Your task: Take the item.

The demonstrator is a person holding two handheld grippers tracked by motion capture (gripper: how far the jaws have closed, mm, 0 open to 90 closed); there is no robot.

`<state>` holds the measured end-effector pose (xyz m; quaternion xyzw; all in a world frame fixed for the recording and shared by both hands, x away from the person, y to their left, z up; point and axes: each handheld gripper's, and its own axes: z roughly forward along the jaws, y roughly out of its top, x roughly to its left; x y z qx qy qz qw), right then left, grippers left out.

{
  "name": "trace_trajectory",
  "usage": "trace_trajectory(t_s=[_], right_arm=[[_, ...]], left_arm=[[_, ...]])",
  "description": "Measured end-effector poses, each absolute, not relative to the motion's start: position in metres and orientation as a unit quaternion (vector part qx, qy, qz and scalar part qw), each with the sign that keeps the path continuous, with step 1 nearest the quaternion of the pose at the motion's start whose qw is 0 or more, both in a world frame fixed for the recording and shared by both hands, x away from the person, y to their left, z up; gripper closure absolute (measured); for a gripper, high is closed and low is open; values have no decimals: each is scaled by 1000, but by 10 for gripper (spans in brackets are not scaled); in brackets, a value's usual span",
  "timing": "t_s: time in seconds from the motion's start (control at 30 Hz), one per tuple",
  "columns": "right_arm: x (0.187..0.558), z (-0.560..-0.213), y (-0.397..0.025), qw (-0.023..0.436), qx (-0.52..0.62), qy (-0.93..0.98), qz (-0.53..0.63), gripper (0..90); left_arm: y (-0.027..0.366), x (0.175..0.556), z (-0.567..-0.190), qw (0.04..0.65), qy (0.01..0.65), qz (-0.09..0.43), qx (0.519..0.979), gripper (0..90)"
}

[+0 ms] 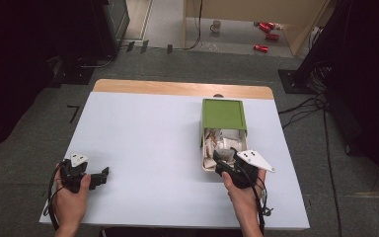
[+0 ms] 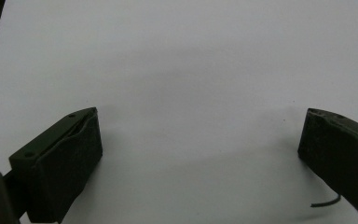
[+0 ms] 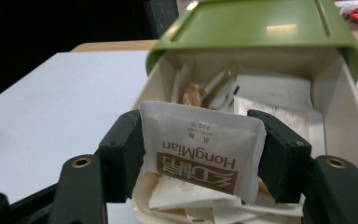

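Pinching a flat white paper sachet (image 3: pixel 200 151), right gripper (image 3: pixel 200 154) jaws, left gripper (image 2: pixel 200 158) jaws spread

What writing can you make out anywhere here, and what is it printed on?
"HongMian": in brown letters, upside down in the right gripper view, on the white sachet held by the right gripper over the box.
White characters on the sachet's brown band and small print beside it: too blurred to read.

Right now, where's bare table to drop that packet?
Free: the table between the left gripper and the box. Crowded: the box mouth, where the right gripper pinches the packet.
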<state>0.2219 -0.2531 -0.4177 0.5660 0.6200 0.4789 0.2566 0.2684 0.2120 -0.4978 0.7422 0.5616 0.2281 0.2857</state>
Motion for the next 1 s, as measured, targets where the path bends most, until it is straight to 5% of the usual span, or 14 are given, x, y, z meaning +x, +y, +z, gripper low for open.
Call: trace_trajectory(t_s=[0.6,1.0], right_arm=[[239,-381,-198,241,526,638,508,388],[258,-405,-142,220,508,671,494,388]], left_arm=[[212,269,-498,285,562,227,742,1],[212,269,-498,286,563,227,741,1]])
